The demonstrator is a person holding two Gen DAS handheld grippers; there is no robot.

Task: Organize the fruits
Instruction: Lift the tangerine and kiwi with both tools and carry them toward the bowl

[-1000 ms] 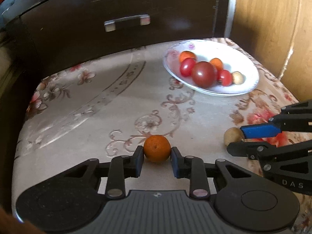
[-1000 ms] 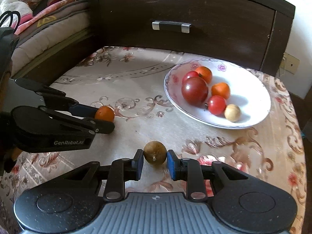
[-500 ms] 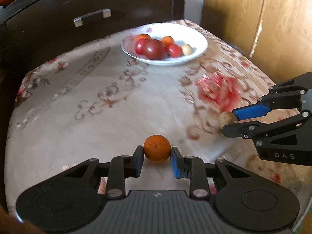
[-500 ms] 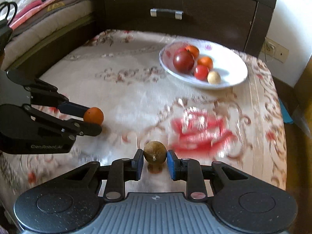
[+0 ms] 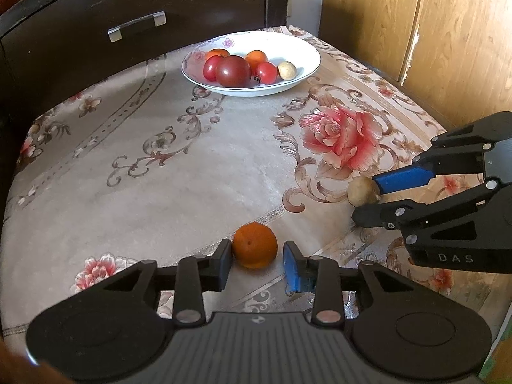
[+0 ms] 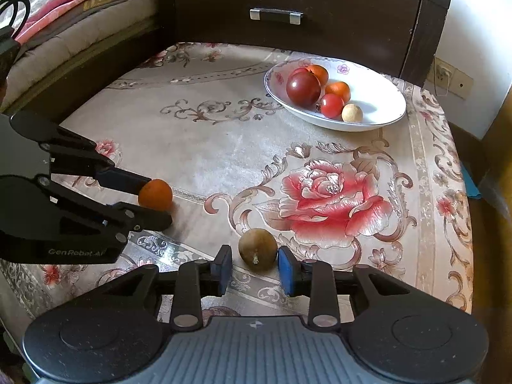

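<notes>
A small orange (image 5: 254, 244) rests on the floral tablecloth between the fingers of my left gripper (image 5: 257, 252), which is open with a gap on its right side. A brown round fruit (image 6: 257, 248) lies on the cloth between the fingers of my open right gripper (image 6: 254, 257). Each wrist view shows the other gripper too: the right gripper (image 5: 368, 198) around the brown fruit (image 5: 361, 190), the left gripper (image 6: 158, 200) around the orange (image 6: 155, 193). A white bowl (image 5: 307, 48) (image 6: 384, 96) at the far side holds tomatoes, small oranges and a pale round fruit.
A dark cabinet with a drawer handle (image 6: 276, 16) stands behind the table. Wooden panels (image 5: 448, 48) rise along the table's right side. Bedding (image 6: 64, 32) lies off to the left. The rose print (image 6: 329, 198) marks open cloth between the grippers and the bowl.
Both grippers drew back from the bowl to the near part of the table. Their jaws have opened, and the orange and the brown fruit now sit loose on the cloth.
</notes>
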